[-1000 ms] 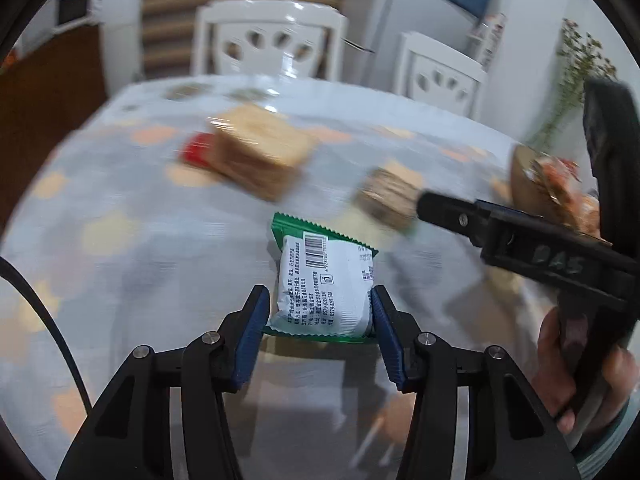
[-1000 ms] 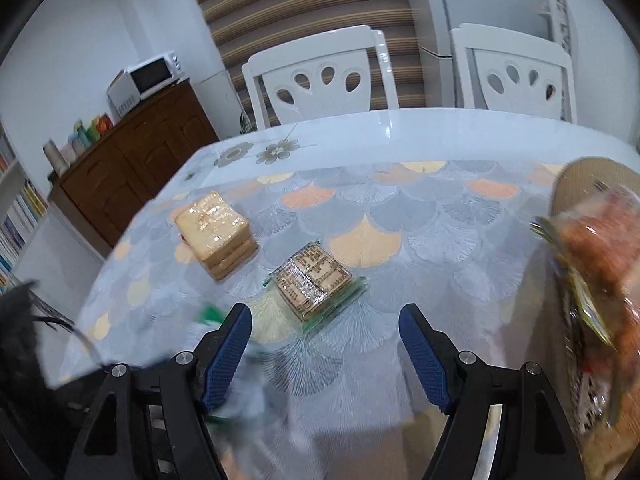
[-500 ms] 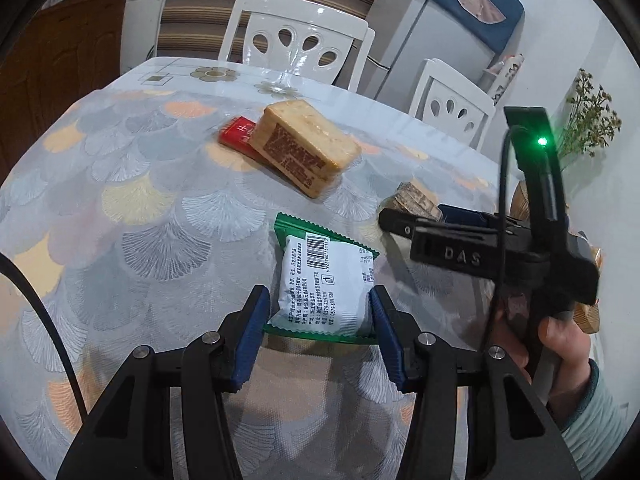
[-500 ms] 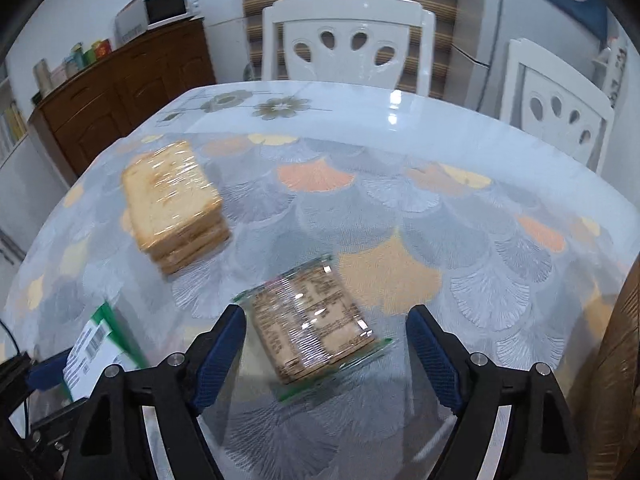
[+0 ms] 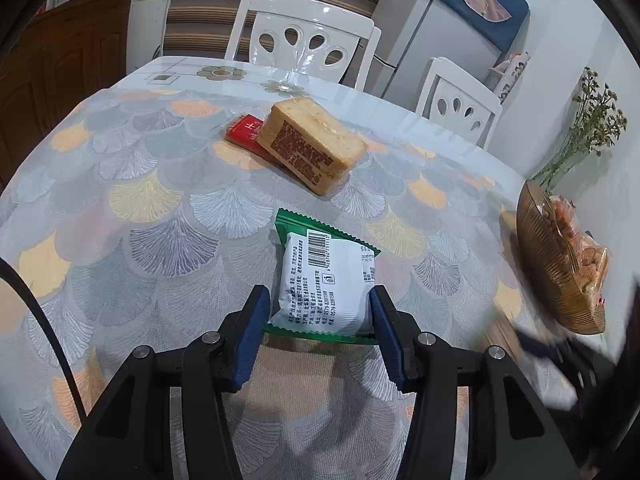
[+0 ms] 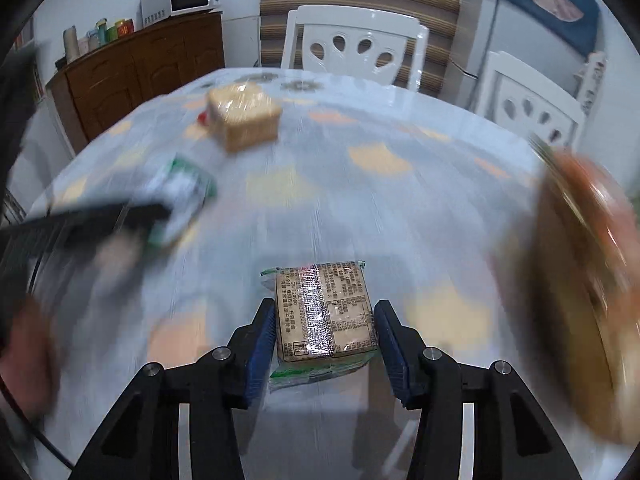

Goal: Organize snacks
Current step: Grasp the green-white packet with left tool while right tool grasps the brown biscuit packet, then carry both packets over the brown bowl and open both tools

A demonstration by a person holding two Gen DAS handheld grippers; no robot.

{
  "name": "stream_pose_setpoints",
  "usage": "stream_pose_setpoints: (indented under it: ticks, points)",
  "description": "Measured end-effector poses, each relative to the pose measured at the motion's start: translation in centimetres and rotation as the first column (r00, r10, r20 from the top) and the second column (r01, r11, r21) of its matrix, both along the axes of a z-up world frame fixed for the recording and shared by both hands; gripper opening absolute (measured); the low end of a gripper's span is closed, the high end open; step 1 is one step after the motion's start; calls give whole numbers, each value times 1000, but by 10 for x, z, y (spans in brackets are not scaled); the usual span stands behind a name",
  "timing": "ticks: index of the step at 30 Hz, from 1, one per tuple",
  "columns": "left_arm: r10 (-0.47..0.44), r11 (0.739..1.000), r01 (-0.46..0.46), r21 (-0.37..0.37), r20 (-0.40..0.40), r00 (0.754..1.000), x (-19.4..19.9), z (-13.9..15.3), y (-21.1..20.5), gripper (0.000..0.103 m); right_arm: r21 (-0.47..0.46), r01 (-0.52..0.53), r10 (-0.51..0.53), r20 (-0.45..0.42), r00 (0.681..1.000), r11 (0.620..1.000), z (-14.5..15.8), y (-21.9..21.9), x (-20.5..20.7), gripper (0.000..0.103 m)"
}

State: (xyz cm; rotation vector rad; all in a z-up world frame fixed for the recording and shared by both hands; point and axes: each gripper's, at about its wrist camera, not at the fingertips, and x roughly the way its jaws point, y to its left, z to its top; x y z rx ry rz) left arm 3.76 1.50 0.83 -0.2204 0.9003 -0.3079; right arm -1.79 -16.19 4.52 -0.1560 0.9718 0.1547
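My left gripper (image 5: pixel 318 320) is shut on a white and green snack packet (image 5: pixel 324 280), barcode side up, held low over the table. My right gripper (image 6: pixel 325 336) has its jaws closing, and both blue pads press the sides of a clear-wrapped cracker pack (image 6: pixel 324 312). That pack looks sharp while the table behind it is smeared. A woven basket (image 5: pixel 548 264) holding orange snack bags stands at the table's right edge. In the right wrist view the basket (image 6: pixel 568 280) is a brown blur close on the right.
A large wrapped biscuit block (image 5: pixel 312 148) lies on a red packet (image 5: pixel 244 132) towards the far side of the round table (image 5: pixel 140 200). Two white chairs (image 5: pixel 304 36) stand behind it. A wooden sideboard (image 6: pixel 140 72) with a microwave is at the left.
My right gripper closed on the cracker pack and swung right with it, nearer the basket. It left the middle of the left wrist view. My left gripper kept its grip on the packet.
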Motion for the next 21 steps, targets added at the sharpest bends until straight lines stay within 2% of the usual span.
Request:
stream_pose_setpoints:
  ticks: [4,7,8,9,11,14,16,18,20,21]
  points:
    - [-20,1000,20,15,-6,1000,-2,0,-4,49,19,47,-47,-7,999,999,3,-25,-58,49]
    - [-18,999,18,38,-3,1000,-4,0,-7,51,43,80,-80,-2,997,996,3,-38,-73,50]
    - [-24,999,24,38,-4,1000,-4,0,-8,57,54,89,-88,-4,996,995,3,-41,-72,50]
    - [-35,999,35,32,-5,999,-4,-1,-10,68,56,92,-91,-9,996,994,3,-41,-70,52]
    - [-53,998,54,33,-9,999,-3,0,-13,78,35,92,-92,-8,996,995,2,-38,-67,58]
    - [-37,993,38,110,-5,999,-2,-1,-23,78,27,84,-84,-1,996,996,2,-36,-70,59]
    - [-28,973,27,231,4,1000,-2,-2,-38,69,43,87,-87,-3,996,995,2,-39,-68,59]
    - [-30,954,21,301,26,999,-4,-1,-48,45,48,90,-90,1,996,995,3,-40,-71,57]
    - [-54,942,34,335,52,997,-10,1,-56,45,37,94,-95,27,995,995,6,-39,-73,47]
    - [-57,935,33,353,59,997,-12,2,-59,45,44,97,-99,46,994,994,9,-41,-76,47]
